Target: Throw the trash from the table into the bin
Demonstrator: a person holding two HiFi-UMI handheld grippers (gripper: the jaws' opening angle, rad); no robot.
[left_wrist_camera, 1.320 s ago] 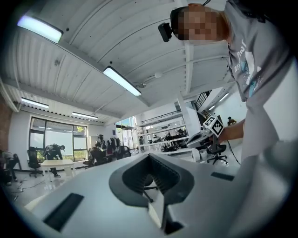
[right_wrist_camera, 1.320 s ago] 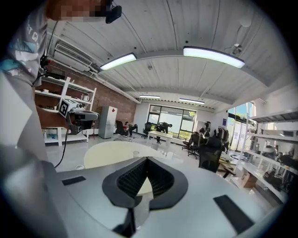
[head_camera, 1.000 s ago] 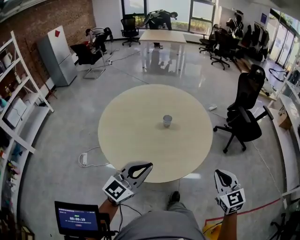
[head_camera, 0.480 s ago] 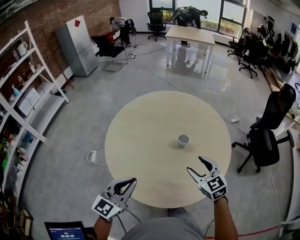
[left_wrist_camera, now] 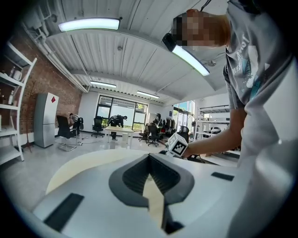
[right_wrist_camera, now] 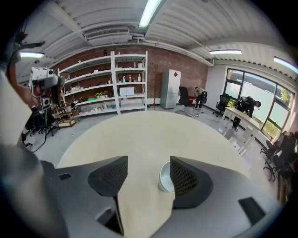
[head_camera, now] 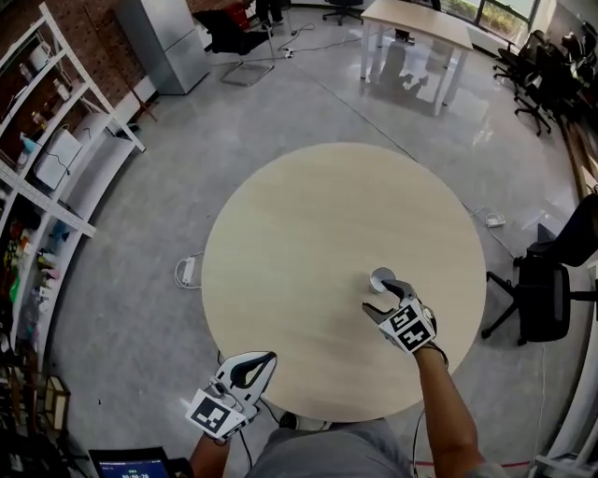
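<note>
A small white paper cup [head_camera: 381, 277] stands upright on the round beige table [head_camera: 280, 243], right of its middle. My right gripper [head_camera: 379, 296] is at the cup. Its jaws have just been opening and now stand apart. In the right gripper view the cup [right_wrist_camera: 164, 177] sits between the jaws of the right gripper [right_wrist_camera: 148, 162], close against the right-hand pad and partly hidden by it, clear of the left pad. My left gripper [head_camera: 269, 357] hangs by the table's near edge, shut and empty [left_wrist_camera: 149, 155]. No bin shows.
Metal shelves [head_camera: 47, 168] line the left wall. A power strip [head_camera: 187, 272] lies on the floor left of the table. A black office chair [head_camera: 547, 289] stands at the right. A second table [head_camera: 420, 23] and a grey cabinet [head_camera: 173, 37] are at the back.
My right gripper came from beside my body out over the table to the cup, and its jaws opened. The left gripper stayed low near the table's edge. The view tilted down.
</note>
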